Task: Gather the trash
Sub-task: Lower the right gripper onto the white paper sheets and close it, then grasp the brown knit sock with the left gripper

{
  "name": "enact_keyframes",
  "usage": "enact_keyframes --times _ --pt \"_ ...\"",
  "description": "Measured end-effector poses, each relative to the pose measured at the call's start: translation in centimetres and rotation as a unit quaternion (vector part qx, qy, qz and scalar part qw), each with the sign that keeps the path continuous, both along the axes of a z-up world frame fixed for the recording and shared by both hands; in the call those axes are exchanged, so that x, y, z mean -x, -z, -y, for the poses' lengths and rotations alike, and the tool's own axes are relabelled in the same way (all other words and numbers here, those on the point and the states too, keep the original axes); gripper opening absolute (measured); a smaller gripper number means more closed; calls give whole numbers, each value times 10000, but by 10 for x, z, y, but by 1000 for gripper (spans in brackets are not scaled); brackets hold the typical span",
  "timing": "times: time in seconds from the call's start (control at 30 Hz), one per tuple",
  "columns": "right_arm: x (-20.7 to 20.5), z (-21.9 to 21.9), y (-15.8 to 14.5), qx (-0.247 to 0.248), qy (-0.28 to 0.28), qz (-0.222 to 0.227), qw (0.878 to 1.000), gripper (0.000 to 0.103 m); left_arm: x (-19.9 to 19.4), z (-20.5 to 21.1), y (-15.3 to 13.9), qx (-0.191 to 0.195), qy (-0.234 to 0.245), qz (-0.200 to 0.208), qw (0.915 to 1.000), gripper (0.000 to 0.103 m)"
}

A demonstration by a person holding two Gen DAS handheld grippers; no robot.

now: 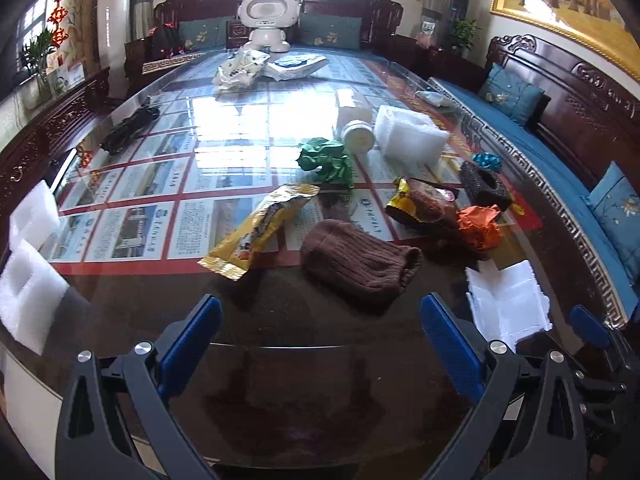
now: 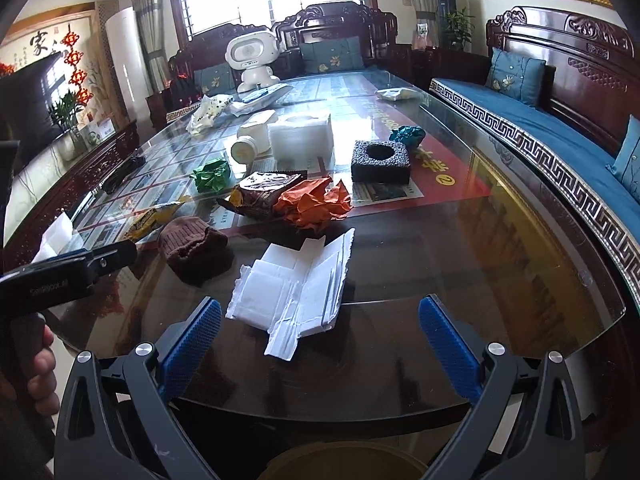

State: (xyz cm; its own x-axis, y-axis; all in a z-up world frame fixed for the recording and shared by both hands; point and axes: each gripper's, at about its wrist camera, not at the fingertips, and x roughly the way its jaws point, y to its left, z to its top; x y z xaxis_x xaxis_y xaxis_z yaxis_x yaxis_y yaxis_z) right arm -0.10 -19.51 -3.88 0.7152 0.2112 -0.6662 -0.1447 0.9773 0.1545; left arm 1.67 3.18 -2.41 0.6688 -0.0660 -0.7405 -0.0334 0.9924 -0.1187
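The glass-topped desk [image 2: 520,240] carries scattered trash. The torn white cardboard [image 2: 296,292] lies nearest, just ahead of the right claw [image 2: 320,344], its long axis running away from it. Both claws, left claw [image 1: 320,344] included, gape wide and empty.

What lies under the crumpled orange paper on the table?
The orange paper overlaps one end of a brown snack wrapper, on the glass tabletop. Anything beneath its middle is hidden.
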Motion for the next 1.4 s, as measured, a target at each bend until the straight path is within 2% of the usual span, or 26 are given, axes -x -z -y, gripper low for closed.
enact_keyframes --times 0.13,0.37,0.43,0.5,0.63,0.83,0.87,0.9,0.97,1.17,1.4 --pt "-8 0 0 -77 3 -56 10000 95 -1 10 -2 83 245 85 9996 99" --pt "-20 -2 5 -212 -67 -198 9996 94 -11 22 3 81 356 16 9993 99" --pt "-22 -1 6 -232 -87 -237 9994 88 -12 22 5 88 364 -20 9993 99" --pt "-25 -1 9 -224 -122 -289 9993 78 -14 21 7 123 368 -54 9992 99" --pt "-31 -4 14 -169 -149 -399 9990 71 -17 19 10 166 340 -106 9992 99" --pt "-35 -5 19 -187 -185 -487 9985 49 -21 21 11 156 370 -125 9991 99" --pt "-35 -6 20 -163 -182 -497 9985 40 -21 21 11 154 380 -127 9991 99" --pt "-36 -8 21 -142 -227 -515 9983 26 -22 22 12 155 392 -134 9990 99" --pt "-35 -8 20 -216 -326 -482 9981 16 -24 23 13 163 404 -152 9989 99" --pt "-30 -6 11 -287 -362 -268 9986 6 -28 27 15 169 430 -188 9988 99" --pt "-28 2 2 -387 -351 -163 9985 6 -36 35 17 135 379 -234 9989 99"
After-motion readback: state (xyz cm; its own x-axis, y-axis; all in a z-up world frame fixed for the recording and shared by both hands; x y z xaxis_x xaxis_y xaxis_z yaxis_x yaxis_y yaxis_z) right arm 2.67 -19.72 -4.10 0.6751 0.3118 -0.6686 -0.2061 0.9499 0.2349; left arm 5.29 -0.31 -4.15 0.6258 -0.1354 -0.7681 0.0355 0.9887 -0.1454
